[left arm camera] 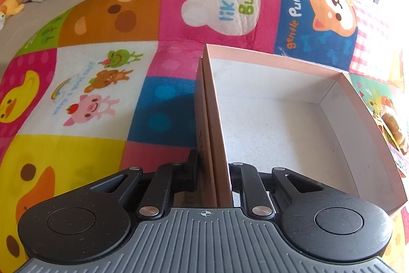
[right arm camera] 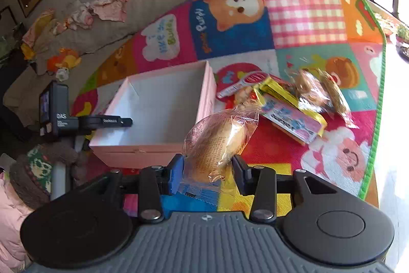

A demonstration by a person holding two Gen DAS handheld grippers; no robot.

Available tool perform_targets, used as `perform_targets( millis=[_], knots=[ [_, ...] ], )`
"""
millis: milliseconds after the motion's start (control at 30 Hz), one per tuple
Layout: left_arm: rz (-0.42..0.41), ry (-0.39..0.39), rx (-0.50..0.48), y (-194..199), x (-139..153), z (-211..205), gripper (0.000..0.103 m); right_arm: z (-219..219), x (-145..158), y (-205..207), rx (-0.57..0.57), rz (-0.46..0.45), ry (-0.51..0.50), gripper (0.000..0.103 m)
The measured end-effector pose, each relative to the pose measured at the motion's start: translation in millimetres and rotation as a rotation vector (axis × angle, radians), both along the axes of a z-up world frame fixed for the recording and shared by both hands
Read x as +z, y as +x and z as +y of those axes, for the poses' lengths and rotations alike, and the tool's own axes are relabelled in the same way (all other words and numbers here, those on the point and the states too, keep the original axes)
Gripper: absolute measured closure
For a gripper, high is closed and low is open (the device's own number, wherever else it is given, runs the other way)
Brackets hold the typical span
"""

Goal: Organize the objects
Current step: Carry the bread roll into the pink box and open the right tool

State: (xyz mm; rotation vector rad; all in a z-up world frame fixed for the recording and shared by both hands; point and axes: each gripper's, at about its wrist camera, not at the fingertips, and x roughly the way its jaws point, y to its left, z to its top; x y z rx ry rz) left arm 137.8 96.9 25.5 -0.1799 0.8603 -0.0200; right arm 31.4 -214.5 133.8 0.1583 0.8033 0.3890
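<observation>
Your left gripper [left arm camera: 213,170] is clenched on the near wall of the pink box [left arm camera: 342,104], steadying it on the play mat [left arm camera: 102,24]. Your right gripper [right arm camera: 208,166] grasps a wrapped bun [right arm camera: 219,137], up off the mat just right of the box. The box is empty, and the snack pile [right arm camera: 288,99] waits far right, so sorting has barely begun.
</observation>
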Motion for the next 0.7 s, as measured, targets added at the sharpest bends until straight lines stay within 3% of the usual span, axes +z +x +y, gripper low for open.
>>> perform_targets(
  millis=[167, 200, 267, 333, 467, 600, 700],
  knots=[
    [0.001, -0.007, 0.005, -0.8, -0.2, 0.4, 0.086, 57.4, 21.9, 58.2, 0.092, -0.083, 0.081, 0.062],
    [0.001, -0.004, 0.007, -0.9, -0.2, -0.2, 0.086, 72.3, 22.1, 75.5, 0.118, -0.083, 0.113, 0.059],
    [0.001, 0.002, 0.009, -1.3, -0.1, -1.3, 0.087, 94.9, 16.1, 102.4, 0.121, -0.074, 0.131, 0.044],
    [0.000, -0.001, 0.010, -1.6, -0.3, -0.9, 0.087, 106.8, 6.4, 119.3, 0.096, -0.057, 0.105, 0.042],
    [0.003, -0.010, 0.014, -0.8, -0.4, 0.1, 0.086, 70.1, -1.8, 111.4, 0.034, -0.088, 0.102, 0.042],
    [-0.005, -0.019, 0.016, -2.3, -1.5, 1.2, 0.086, -0.5, -6.7, 83.3, -0.119, -0.163, -0.017, 0.028],
    [-0.013, -0.025, 0.023, -3.6, -2.2, 1.7, 0.086, -53.1, -23.9, 68.1, -0.224, -0.135, -0.132, 0.026]
  ],
)
